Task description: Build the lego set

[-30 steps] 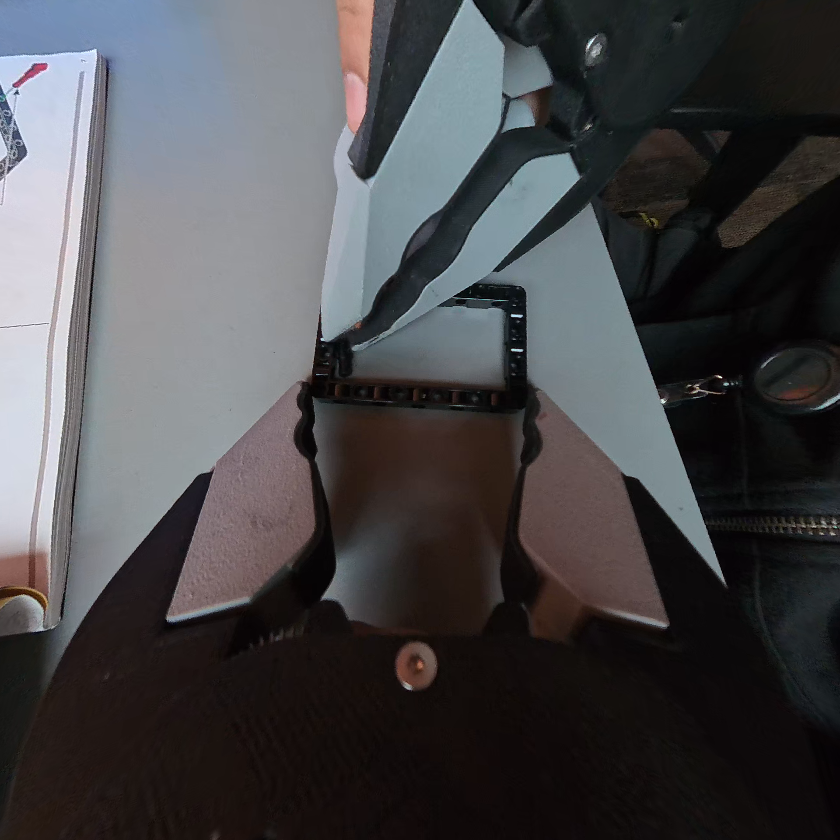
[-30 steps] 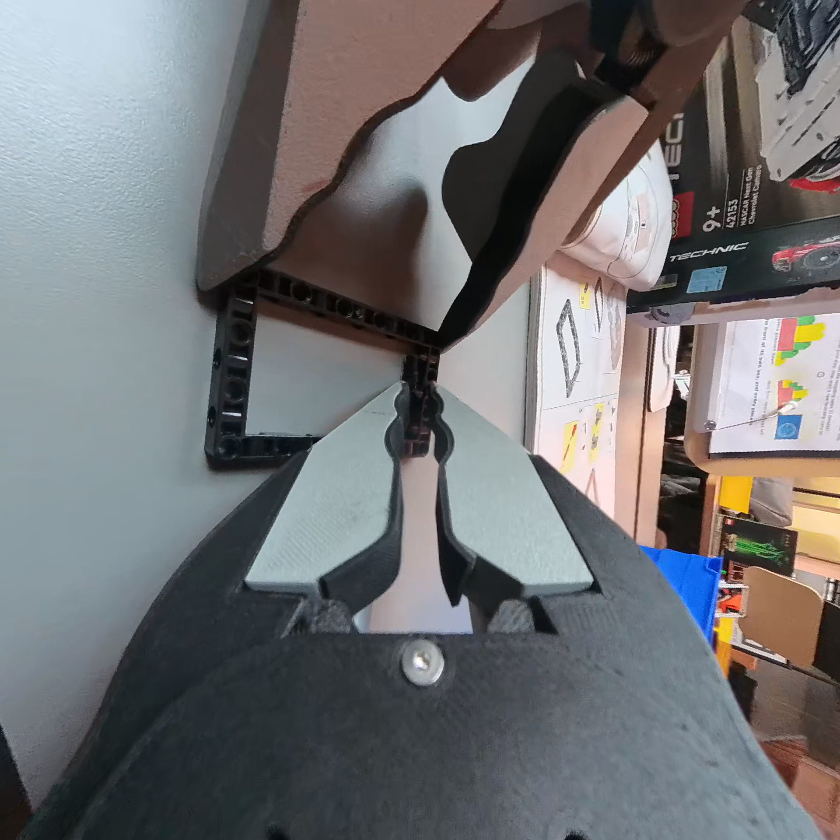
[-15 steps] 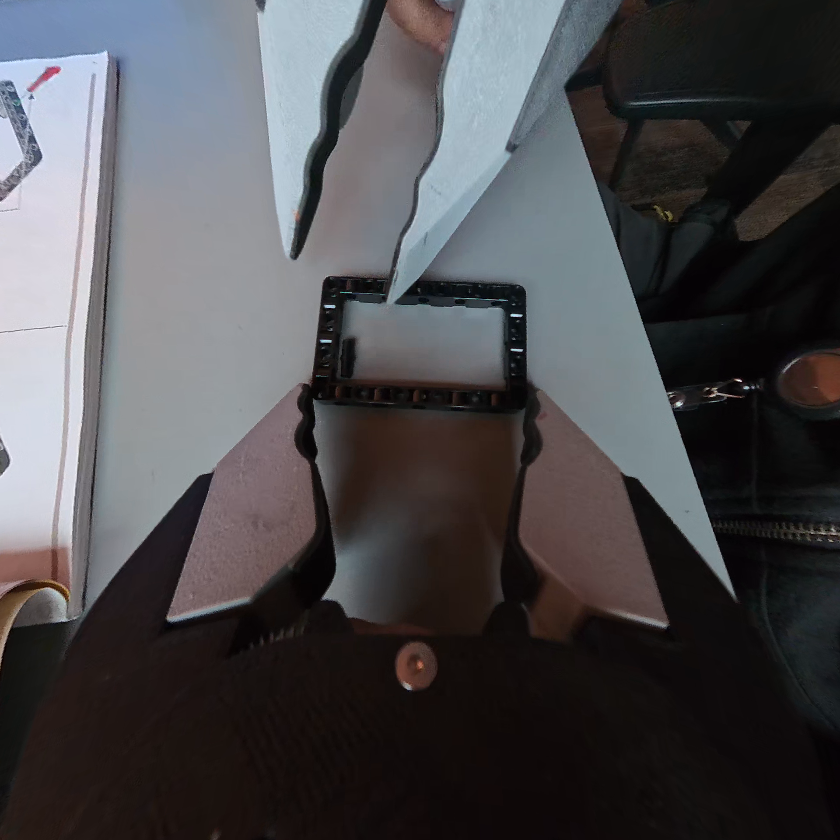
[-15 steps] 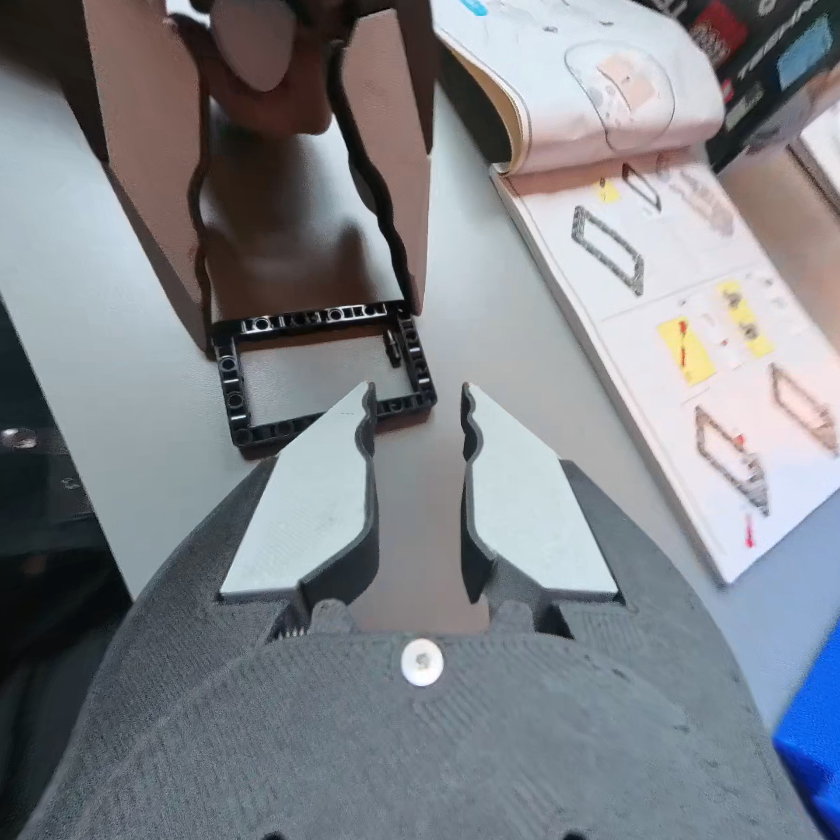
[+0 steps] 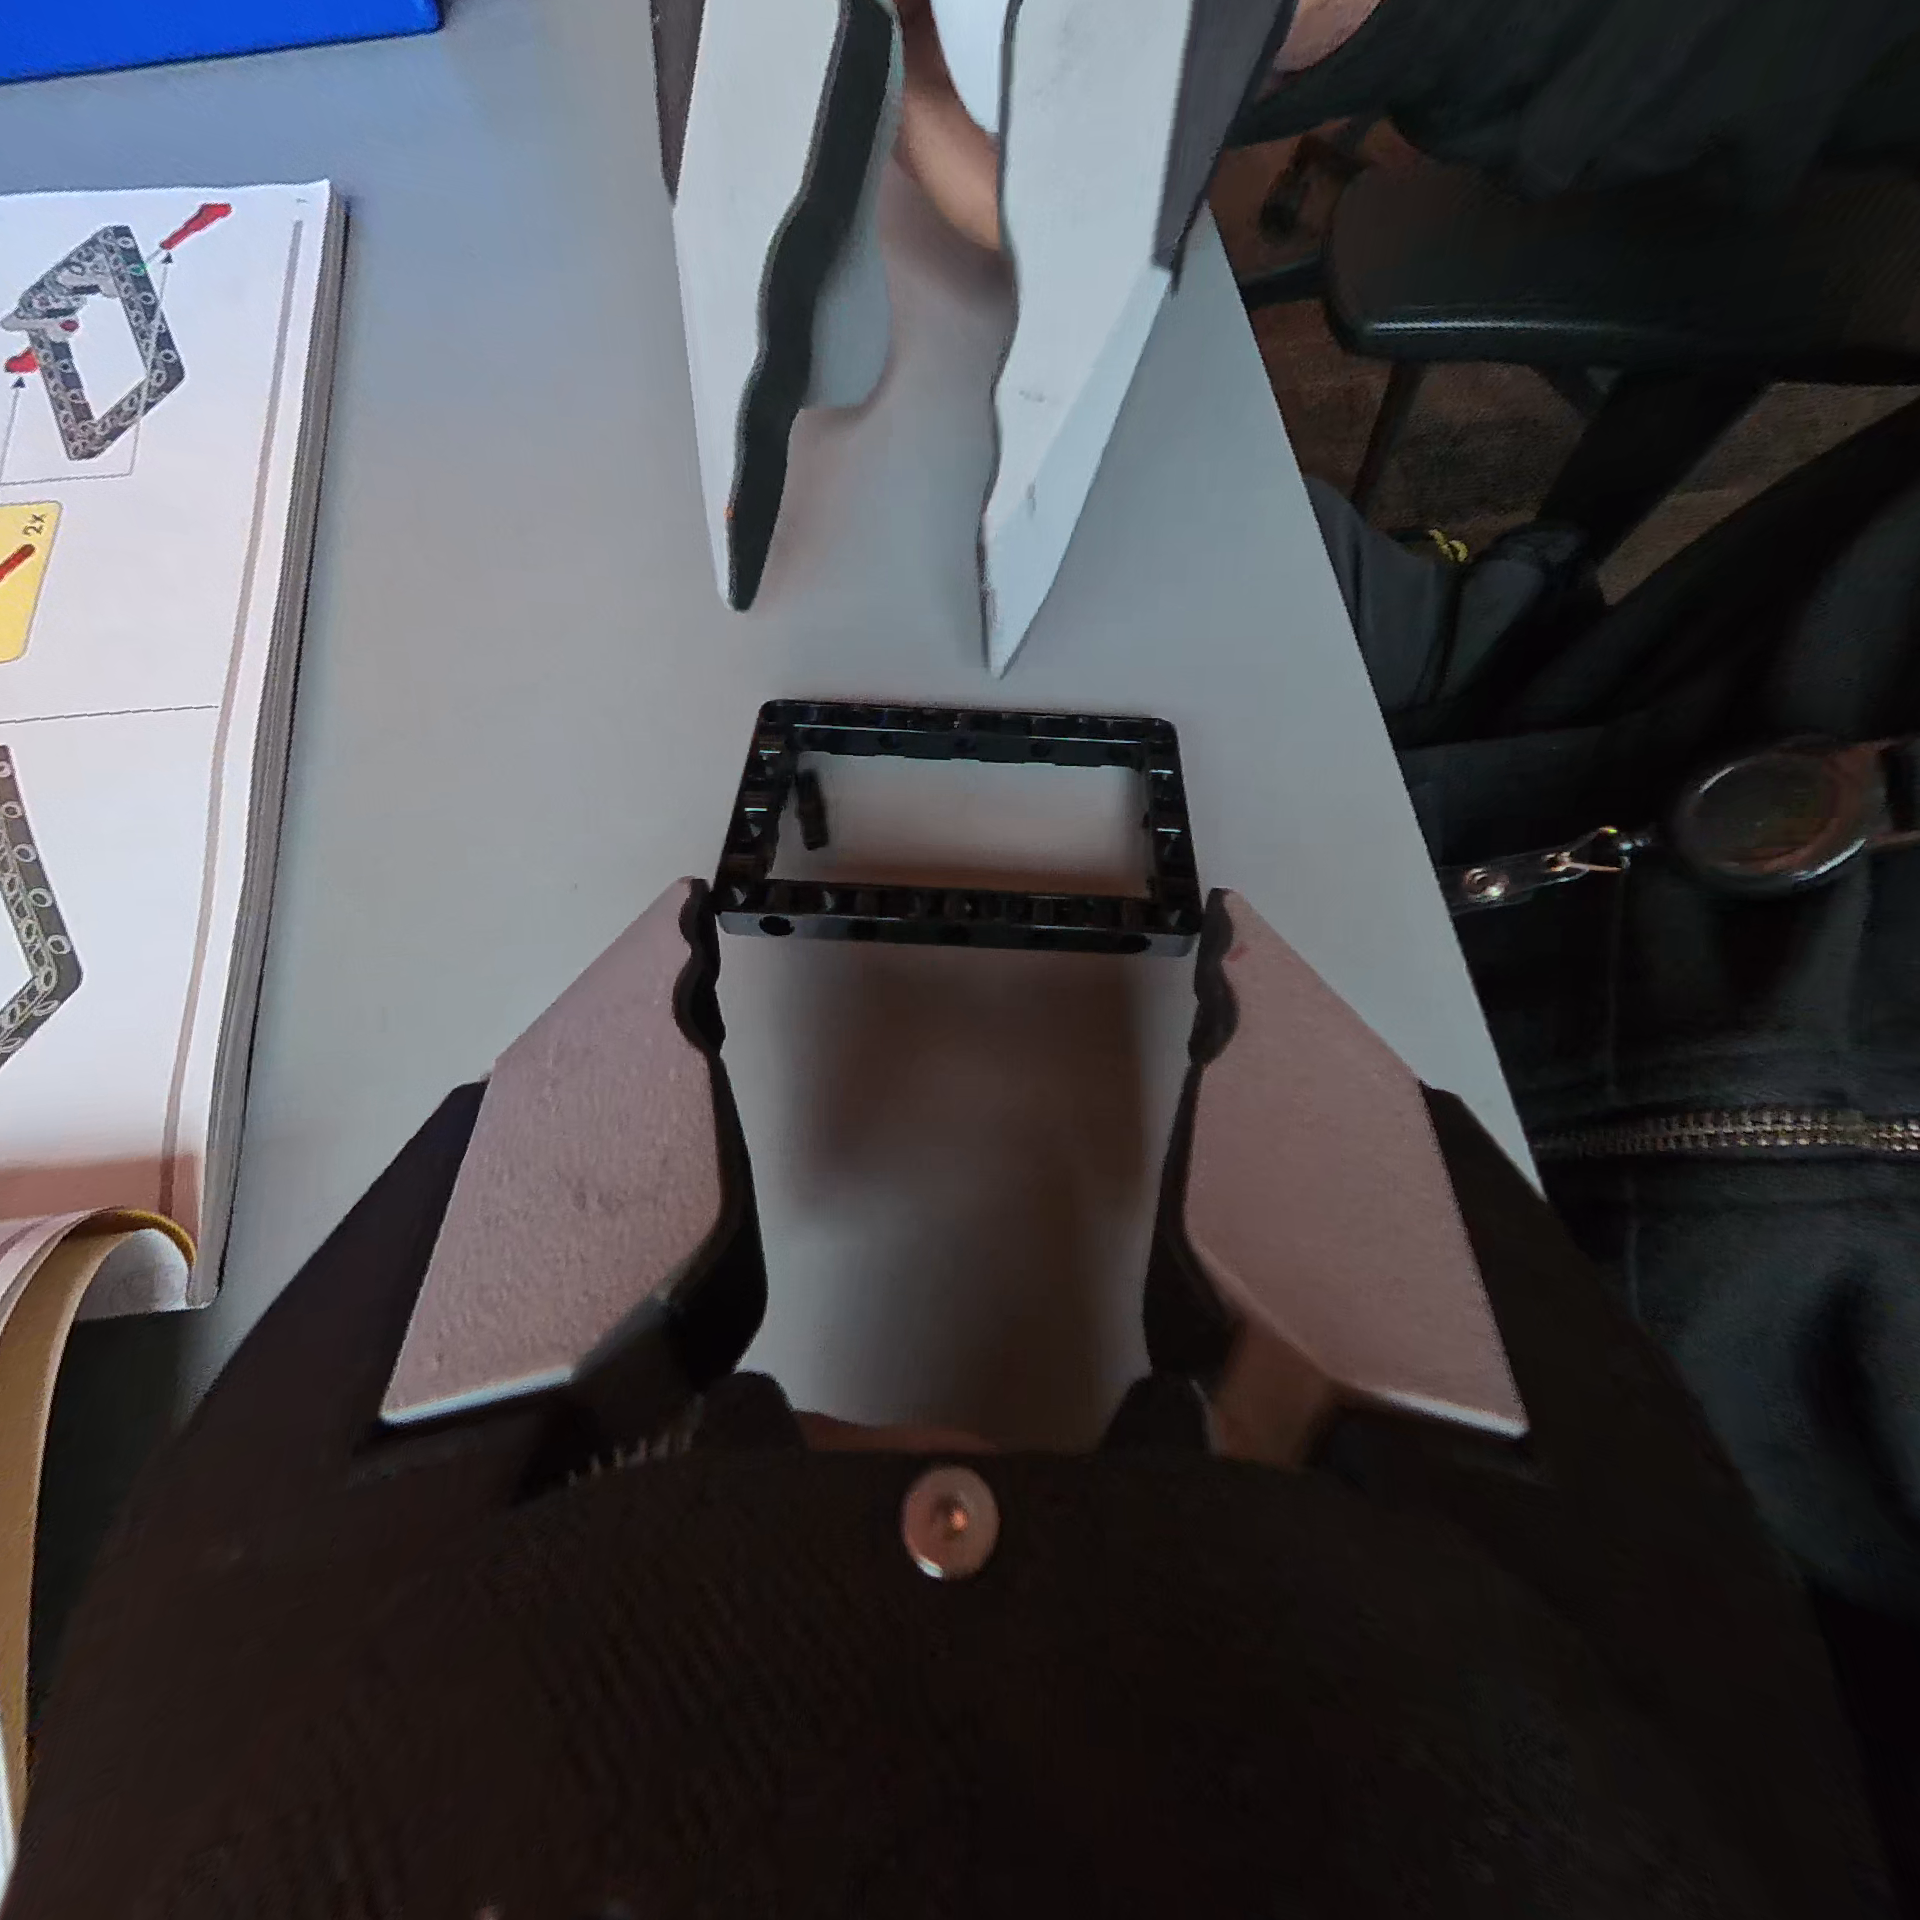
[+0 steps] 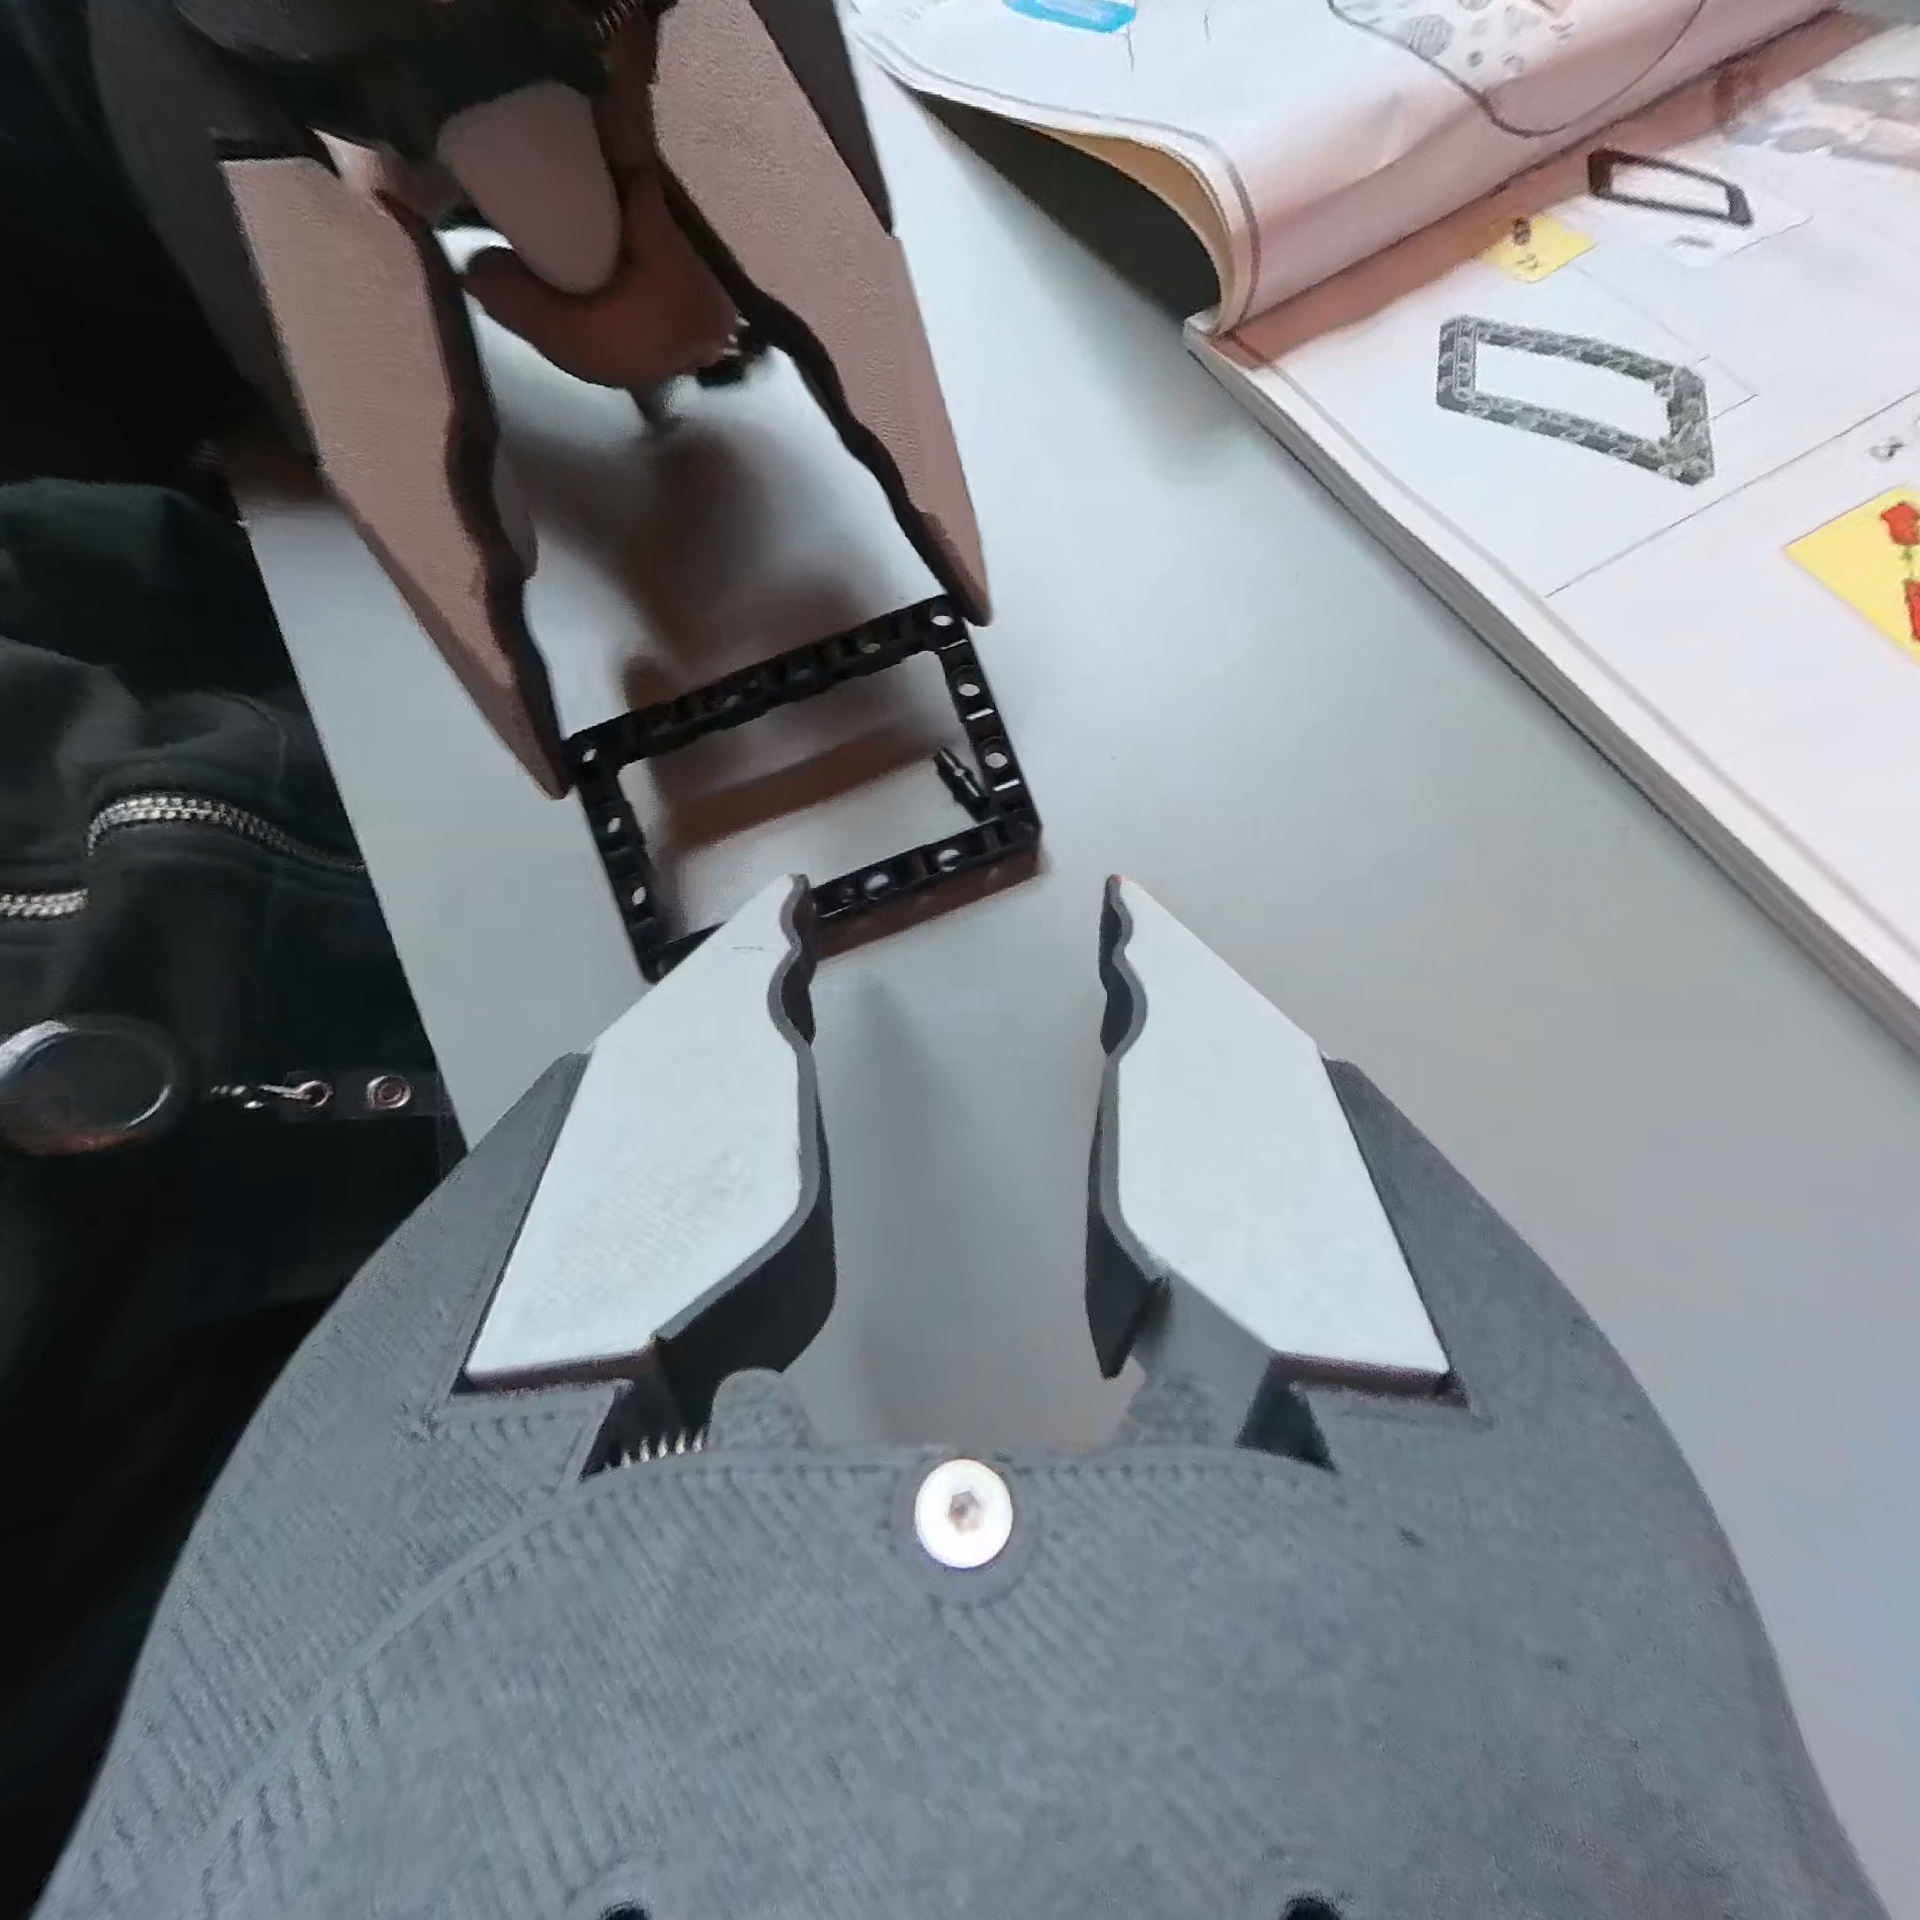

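Note:
A black rectangular Technic frame [image 5: 966, 727] lies flat on the grey table [image 5: 499, 727]. My left gripper [image 5: 953, 914] is shut on the frame's near long beam, one brown fingertip at each end. A small black pin [image 5: 810, 810] sticks out of the frame's left short beam into the opening. My right gripper [image 5: 868, 623], with grey fingers, is open and empty, just beyond the frame's far beam and apart from it. In the right wrist view the right gripper [image 6: 956, 904] hovers near the frame [image 6: 914, 862], the pin [image 6: 961, 774] and the left gripper [image 6: 764, 701].
An open instruction booklet [image 5: 135, 623] lies on the table to the left; it also shows in the right wrist view [image 6: 1558, 416]. A blue bin [image 5: 208, 31] sits at the far left. A person's black zipped jacket [image 5: 1714, 1143] is beyond the table edge [image 5: 1351, 675]. There is about 6 cm between the tips of the two grippers.
My right gripper was shut on the pin at the frame's side beam. It has opened, let go and drawn back and up. The pin stays in the frame. The left gripper has not moved.

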### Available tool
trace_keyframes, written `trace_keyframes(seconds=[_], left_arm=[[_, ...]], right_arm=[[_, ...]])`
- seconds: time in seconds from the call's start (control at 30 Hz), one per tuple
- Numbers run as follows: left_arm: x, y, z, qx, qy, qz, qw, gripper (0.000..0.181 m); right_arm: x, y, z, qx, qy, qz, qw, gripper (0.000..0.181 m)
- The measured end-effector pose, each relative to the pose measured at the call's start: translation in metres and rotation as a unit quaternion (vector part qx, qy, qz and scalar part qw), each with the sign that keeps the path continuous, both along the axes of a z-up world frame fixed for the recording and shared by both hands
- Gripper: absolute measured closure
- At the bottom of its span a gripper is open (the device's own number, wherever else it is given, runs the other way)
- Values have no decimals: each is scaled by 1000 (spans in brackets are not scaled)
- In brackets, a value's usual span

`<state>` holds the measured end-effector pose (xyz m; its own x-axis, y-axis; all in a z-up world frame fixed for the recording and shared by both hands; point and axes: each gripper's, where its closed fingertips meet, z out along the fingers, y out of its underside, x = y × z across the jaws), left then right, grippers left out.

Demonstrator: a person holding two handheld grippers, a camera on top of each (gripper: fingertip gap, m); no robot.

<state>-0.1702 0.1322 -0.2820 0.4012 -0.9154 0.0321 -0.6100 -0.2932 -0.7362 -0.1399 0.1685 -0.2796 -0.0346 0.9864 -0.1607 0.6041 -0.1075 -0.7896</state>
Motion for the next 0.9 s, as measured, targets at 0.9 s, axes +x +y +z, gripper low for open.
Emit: trace_keyframes(seconds=[0.9], left_arm=[[-5, -2, -15, 6, 63, 32, 997, 92]], right_arm=[[-5, 5, -9, 47, -28, -24, 998, 131]])
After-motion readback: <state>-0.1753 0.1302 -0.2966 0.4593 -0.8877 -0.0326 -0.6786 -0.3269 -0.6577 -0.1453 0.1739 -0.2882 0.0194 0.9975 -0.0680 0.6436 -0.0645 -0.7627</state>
